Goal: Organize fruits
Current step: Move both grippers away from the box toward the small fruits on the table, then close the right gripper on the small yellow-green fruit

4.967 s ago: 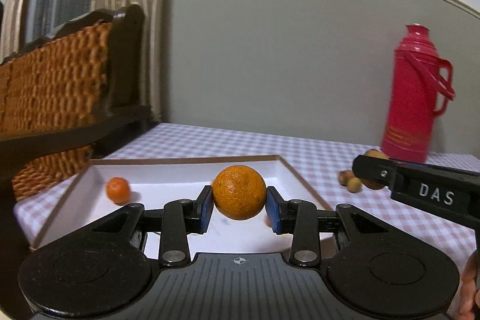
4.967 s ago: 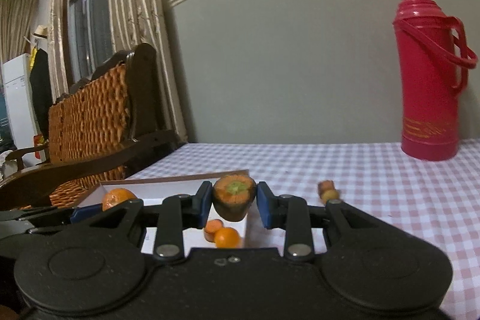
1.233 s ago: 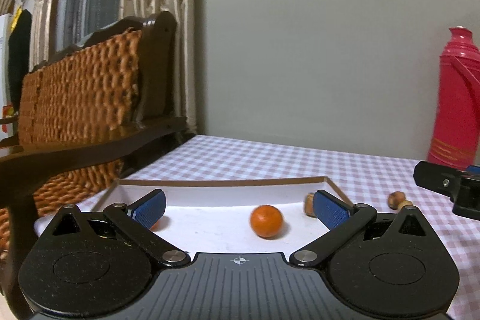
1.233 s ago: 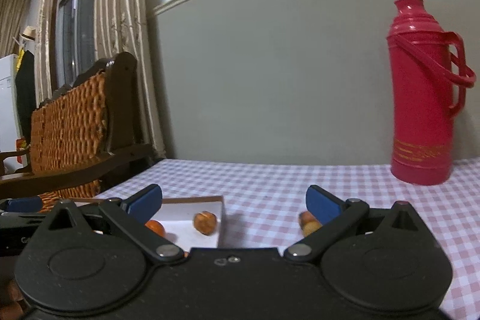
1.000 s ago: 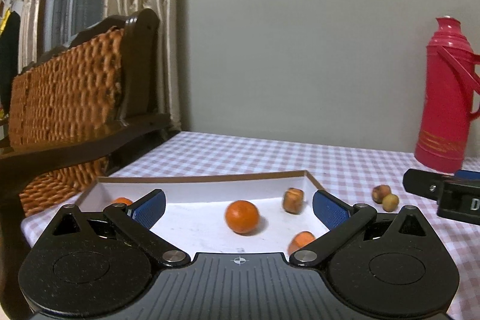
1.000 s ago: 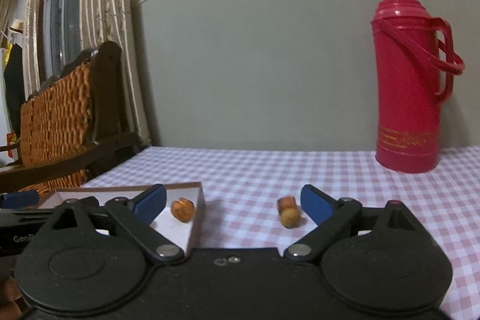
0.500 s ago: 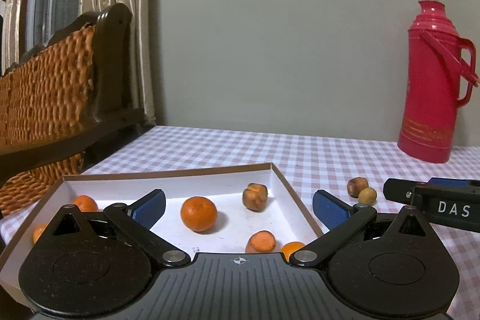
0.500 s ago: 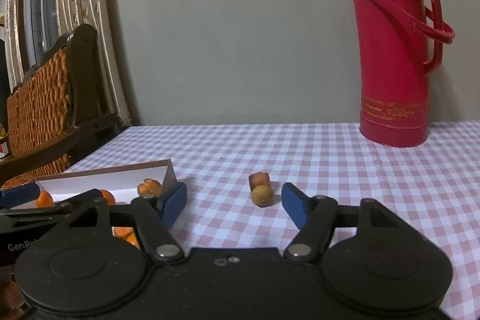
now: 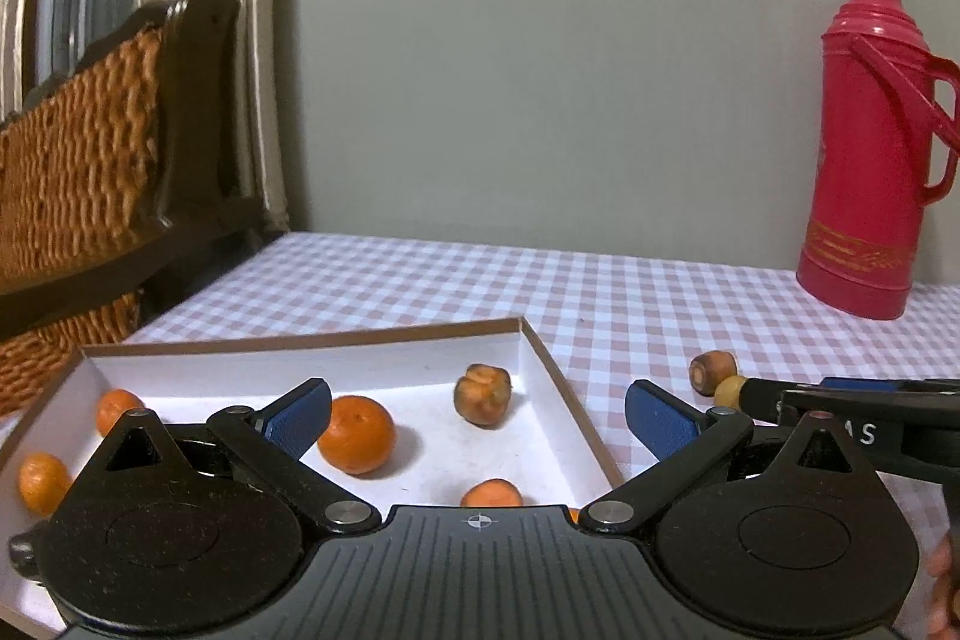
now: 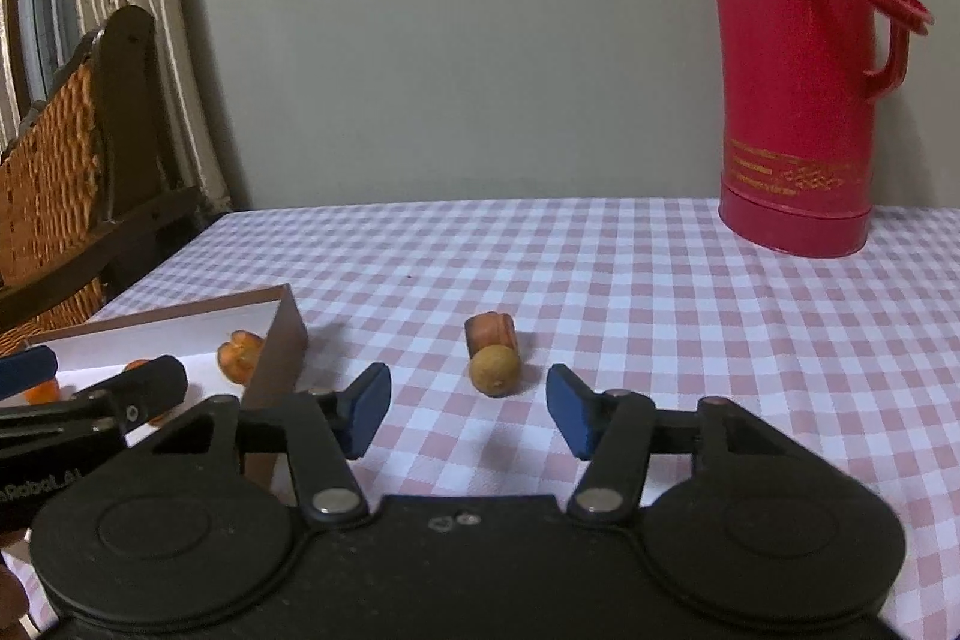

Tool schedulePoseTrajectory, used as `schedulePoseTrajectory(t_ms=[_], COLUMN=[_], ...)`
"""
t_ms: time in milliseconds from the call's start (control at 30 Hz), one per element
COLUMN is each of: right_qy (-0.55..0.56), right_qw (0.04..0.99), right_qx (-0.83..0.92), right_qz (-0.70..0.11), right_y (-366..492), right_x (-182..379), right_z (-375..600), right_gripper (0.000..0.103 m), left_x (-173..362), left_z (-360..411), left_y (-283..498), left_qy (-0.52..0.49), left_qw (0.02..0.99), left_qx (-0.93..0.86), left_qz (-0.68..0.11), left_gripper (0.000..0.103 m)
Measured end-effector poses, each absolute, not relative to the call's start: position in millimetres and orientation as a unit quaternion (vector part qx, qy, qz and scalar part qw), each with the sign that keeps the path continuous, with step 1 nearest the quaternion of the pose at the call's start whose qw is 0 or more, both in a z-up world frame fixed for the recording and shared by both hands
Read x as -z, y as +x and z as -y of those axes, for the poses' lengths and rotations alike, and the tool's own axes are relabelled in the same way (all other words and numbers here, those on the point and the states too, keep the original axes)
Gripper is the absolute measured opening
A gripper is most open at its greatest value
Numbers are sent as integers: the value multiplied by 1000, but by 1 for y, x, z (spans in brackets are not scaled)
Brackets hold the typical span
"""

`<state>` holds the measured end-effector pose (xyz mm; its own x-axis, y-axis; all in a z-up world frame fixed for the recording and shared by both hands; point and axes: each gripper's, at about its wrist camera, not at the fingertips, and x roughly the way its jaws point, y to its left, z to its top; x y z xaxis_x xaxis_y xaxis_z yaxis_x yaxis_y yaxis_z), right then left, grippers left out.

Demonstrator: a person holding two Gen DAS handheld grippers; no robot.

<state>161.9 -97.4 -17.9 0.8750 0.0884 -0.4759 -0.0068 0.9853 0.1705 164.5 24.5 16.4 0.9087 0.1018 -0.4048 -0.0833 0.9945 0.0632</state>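
The white tray point(image 9: 543, 349) holds the oranges on the checked surface point(image 10: 660, 280). The left claw point(image 9: 477, 415) hangs wide apart and empty above it. The right claw point(image 10: 468, 409), empty and closing, is nearer the small round fruit point(image 10: 493, 369), which lies straight ahead, touching the brown fruit point(image 10: 491, 330) behind

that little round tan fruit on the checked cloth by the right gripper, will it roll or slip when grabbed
The small round tan fruit looks ball-shaped, so a nudge would probably roll it across the flat pink checked tablecloth. It touches the brown ridged fruit behind it, which may block it that way. The right gripper is closing with nothing yet between its pads; an off-centre pinch could squirt it out.
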Motion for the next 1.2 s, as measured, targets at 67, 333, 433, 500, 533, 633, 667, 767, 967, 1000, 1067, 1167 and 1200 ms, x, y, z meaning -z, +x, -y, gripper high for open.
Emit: schedulePoseTrajectory(t_ms=[67,333,433,500,533,633,667,767,967,1000,1067,1167,1200], right_qy=[85,83,85,85,86,91,92,92,87,86,82,80,80], right_qw=[963,958,957,956,956,954,954,953,951,950,949,950,950], right_qx=[-24,-21,-21,-17,-15,-15,-15,-16,-20,-21,-22,-22,-23], right_qz=[-255,-273,-278,-279,-282,-285,-285,-288,-297,-299,-303,-302,-302], right_y=[168,192,199,204,206,210,212,215,224,224,225,225,224], right_x=[20,28,31,32,32,34,34,35,39,40,42,42,42], right_z=[99,99,100,101,103,107,107,107,102,101,99,99,99], right_gripper=[47,42,38,38,38,35,34,33,25,24,19,18,18], left_x=[-15,-17,-19,-19,-20,-19,-19,-16,-14,-15,-15,-16,-16], left_z=[-23,-14,-8,-8,-7,-4,-4,-7,-7,-7,-5,-4,-3], left_y=[169,185,190,194,196,202,204,210,216,216,217,218,218], left_qy=[18,16,19,12,10,11,10,3,9,8,10,12,13], left_qw=[976,976,977,976,976,976,975,973,973,972,972,972,972], left_qx=[-43,-26,-22,-15,-11,-9,-9,-8,-8,-8,-5,1,4], left_qz=[-213,-217,-213,-215,-217,-219,-221,-230,-232,-233,-233,-234,-235], left_gripper=[103,103,103,103,103,102,101,99,98,98,98,97,97])
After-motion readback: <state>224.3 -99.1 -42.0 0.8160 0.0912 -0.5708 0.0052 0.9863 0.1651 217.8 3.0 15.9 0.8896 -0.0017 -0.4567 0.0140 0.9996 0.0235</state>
